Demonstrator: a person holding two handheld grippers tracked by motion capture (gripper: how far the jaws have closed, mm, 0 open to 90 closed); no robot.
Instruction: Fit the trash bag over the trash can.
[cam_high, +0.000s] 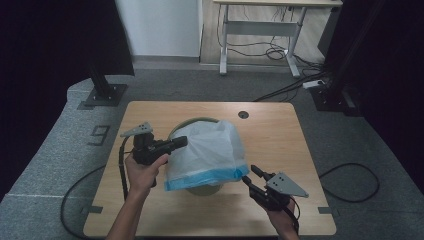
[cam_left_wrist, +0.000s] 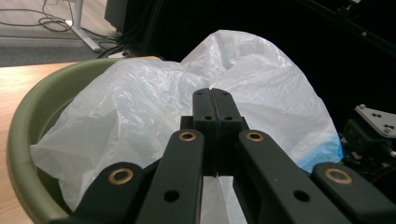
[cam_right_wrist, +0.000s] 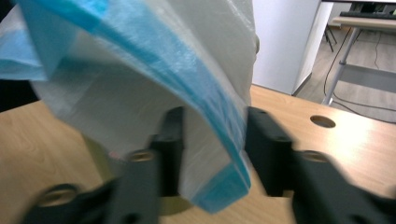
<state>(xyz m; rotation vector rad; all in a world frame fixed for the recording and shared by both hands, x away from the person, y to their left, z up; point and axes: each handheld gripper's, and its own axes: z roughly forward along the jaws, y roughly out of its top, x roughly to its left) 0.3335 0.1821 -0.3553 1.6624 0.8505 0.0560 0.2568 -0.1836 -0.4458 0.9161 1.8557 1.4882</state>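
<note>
A white plastic bag with a blue hem lies puffed up over an olive green bin in the middle of the table. My left gripper reaches in from the left, and its jaws are shut on the bag's film at the bin's rim. In the left gripper view the closed jaw tips press into the white bag above the green rim. My right gripper sits at the bag's front right corner. Its jaws stand apart around the blue hem, without pressing it.
The wooden table has a round cable hole at the back. Bare wood lies to the right of the bin and along the front edge. Beyond the table are black stands, floor cables and a desk.
</note>
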